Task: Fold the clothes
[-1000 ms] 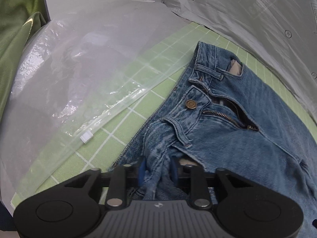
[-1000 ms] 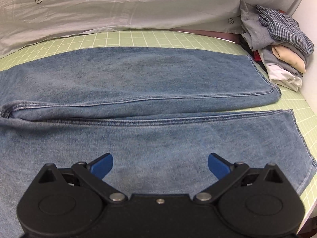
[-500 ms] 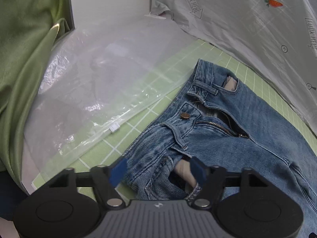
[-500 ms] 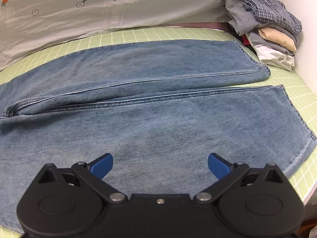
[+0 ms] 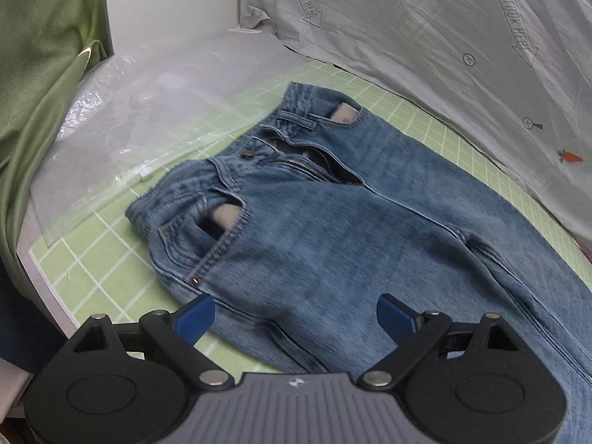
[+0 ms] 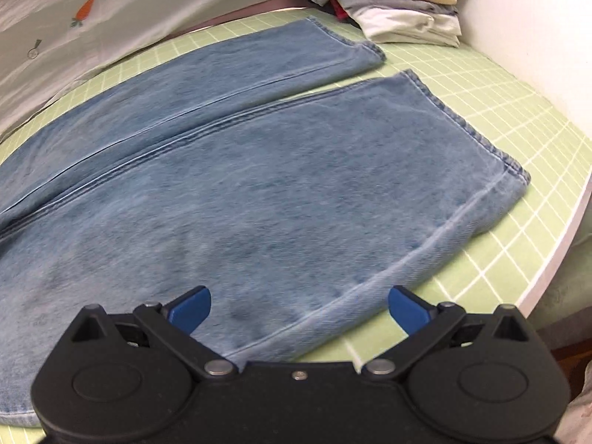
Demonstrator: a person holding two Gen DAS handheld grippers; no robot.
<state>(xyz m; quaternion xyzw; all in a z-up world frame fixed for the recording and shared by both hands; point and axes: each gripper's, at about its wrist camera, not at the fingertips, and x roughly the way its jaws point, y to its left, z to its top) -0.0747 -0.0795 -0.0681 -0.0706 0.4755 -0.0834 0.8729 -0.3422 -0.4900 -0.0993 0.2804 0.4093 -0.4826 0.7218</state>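
**Jeans flat, nothing gripped**

Left wrist: left gripper (image 5: pixel 294 318) above jeans (image 5: pixel 333 222) waist end on green bench (image 5: pixel 92 259); jaws opening, gripping nothing.

Right wrist: right gripper (image 6: pixel 299 309) over leg hems; jaws wide, empty.

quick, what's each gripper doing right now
left gripper: jaws opening, holding nothing, above the jeans
right gripper: open, empty

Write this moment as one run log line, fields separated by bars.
left gripper: opening, empty | right gripper: open, empty | jeans: flat on green grid mat, unfolded
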